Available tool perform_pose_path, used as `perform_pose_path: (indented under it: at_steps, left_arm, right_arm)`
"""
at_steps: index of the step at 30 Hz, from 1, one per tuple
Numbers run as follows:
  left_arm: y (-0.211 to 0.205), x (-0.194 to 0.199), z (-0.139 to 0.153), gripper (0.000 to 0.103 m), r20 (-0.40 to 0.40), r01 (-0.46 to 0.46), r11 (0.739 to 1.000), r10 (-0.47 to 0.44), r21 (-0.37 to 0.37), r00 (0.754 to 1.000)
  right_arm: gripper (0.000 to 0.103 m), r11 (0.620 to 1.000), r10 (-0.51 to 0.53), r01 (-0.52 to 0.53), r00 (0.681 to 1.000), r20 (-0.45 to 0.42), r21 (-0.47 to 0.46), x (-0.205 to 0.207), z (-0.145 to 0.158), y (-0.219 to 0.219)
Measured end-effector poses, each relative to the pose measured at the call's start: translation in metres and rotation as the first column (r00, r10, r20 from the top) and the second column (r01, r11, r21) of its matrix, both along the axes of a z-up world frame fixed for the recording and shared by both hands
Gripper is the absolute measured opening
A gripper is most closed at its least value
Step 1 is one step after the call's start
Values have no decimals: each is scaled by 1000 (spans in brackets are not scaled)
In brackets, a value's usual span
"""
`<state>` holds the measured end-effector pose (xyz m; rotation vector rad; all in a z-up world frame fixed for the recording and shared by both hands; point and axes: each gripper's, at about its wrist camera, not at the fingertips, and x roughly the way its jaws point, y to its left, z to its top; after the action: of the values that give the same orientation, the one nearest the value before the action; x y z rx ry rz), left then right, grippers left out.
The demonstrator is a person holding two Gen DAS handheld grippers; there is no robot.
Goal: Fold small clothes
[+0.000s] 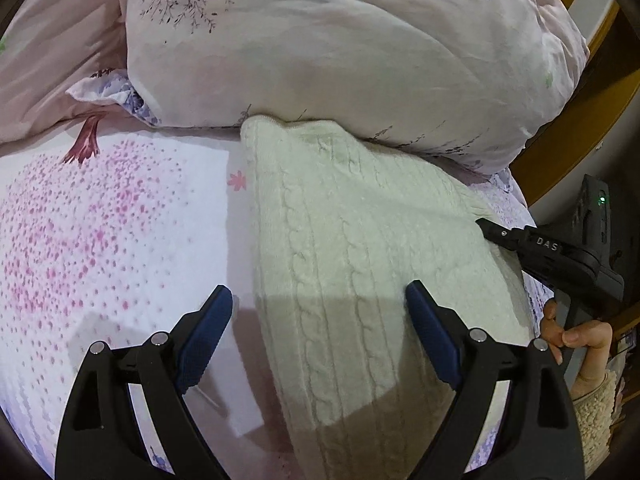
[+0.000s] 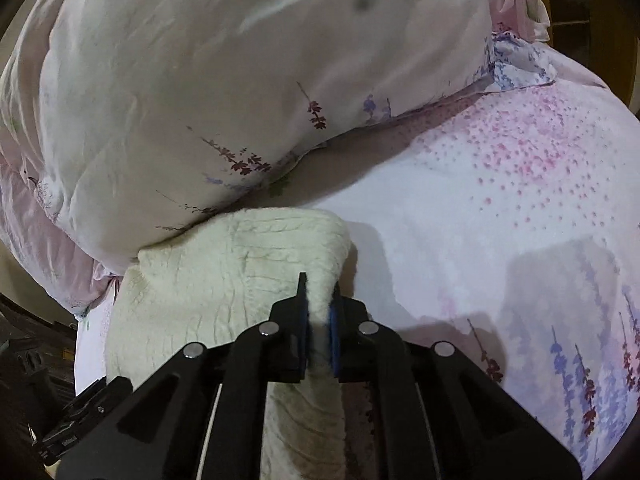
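A cream cable-knit sweater [image 1: 340, 240] lies on the floral bedsheet [image 1: 100, 220], its far edge tucked against a bunched duvet. My left gripper [image 1: 320, 300] is open and empty, hovering over the sweater's left edge, one finger off the cloth and one over it. My right gripper [image 2: 318, 312] is shut on a raised fold of the sweater [image 2: 224, 272] at its edge. In the left wrist view the right gripper [image 1: 486, 226] reaches the sweater's right edge, held by a hand [image 1: 576, 340].
A large white and pink duvet [image 1: 340, 48] is heaped behind the sweater; it also shows in the right wrist view [image 2: 220, 80]. A wooden bed frame [image 1: 592, 112] stands at the right. The floral sheet [image 2: 500, 220] spreads out beside the sweater.
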<state>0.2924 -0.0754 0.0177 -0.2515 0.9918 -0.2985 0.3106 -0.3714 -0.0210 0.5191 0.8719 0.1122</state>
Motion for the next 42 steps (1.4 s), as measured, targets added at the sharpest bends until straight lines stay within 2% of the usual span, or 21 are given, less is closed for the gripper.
perform_pose_path:
  at_steps: [2,9,13,17,22,25,27,29,30,32,35,40,42]
  left_arm:
    - [3,-3,1,89,1,0,1000,0,-2,1000]
    - [4,-17,3,89,2,6,1000,-6,-11,1000]
    - [4,-30,1,89,7,20,1000,-20,6,1000]
    - [0,-35,-3,89,17,24,1000,-25,19,1000]
    - [3,-40,-10,90,11,35,999,-35,17,999]
    - [5,-39,-14,90,14,36,999,-36,0,999]
    - [10,-39,-11,89,3,38,999,-38,-28,999]
    - [22,-36,-9,89,-28,38,992,-42,-123,999]
    - [27,-35,-9,89,-39,35,987,-41,-156,998]
    - [37,-28,-12,89,-76,10,975,-27,-223,997]
    - [42,-18,-15,89,-108,-15,953,-18,-302,994]
    - [44,-9,-17,86,-123,-24,935,-21,-353,992]
    - [41,-5,-19,83,-132,-20,929,-31,-369,991]
  right_arm:
    - [22,1000,-2,2,1000,11,-11,-10,7,0]
    - [29,998,47,-42,990,134,-40,-71,28,2]
    - [33,986,140,-121,975,174,-117,-103,33,16]
    - [33,969,197,-168,968,159,-180,-120,25,31]
    - [33,940,229,-199,970,79,-278,-125,2,45]
    - [34,949,219,-194,973,76,-247,-125,-2,40]
    - [41,954,215,-196,974,64,-226,-123,2,37]
    - [71,971,200,-187,977,75,-151,-120,9,27]
    - [74,978,186,-176,978,90,-107,-118,13,22]
    - [75,987,157,-159,982,106,8,-109,16,8]
    - [75,979,127,-138,989,79,152,-86,12,-9]
    - [75,958,115,-112,993,6,264,-53,-3,-21]
    - [75,956,120,-112,993,-14,272,-45,-7,-22]
